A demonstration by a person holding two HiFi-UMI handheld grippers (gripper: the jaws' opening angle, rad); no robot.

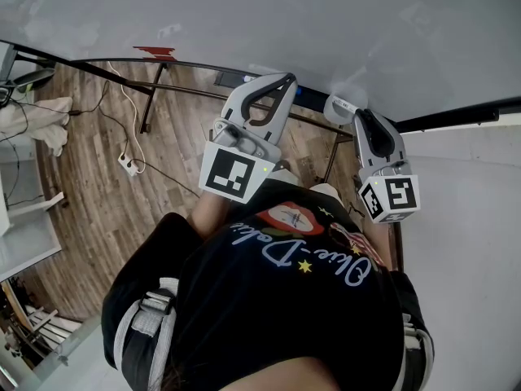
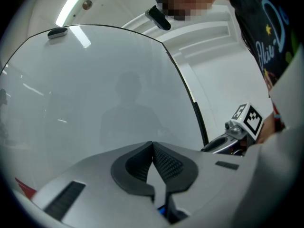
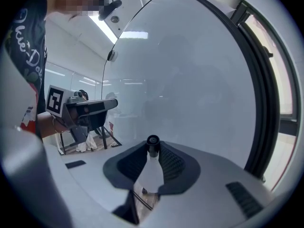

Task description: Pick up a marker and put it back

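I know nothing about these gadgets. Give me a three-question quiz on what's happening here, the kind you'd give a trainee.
1. True or false: the left gripper is clamped on a pen.
2. What sits between the jaws of the right gripper?
A. a white marker with a black end
B. a red sponge
C. nothing
3. Fill in: both grippers point at a large, glossy white ____.

Key
1. False: its jaws are together with nothing between them.
2. A
3. board
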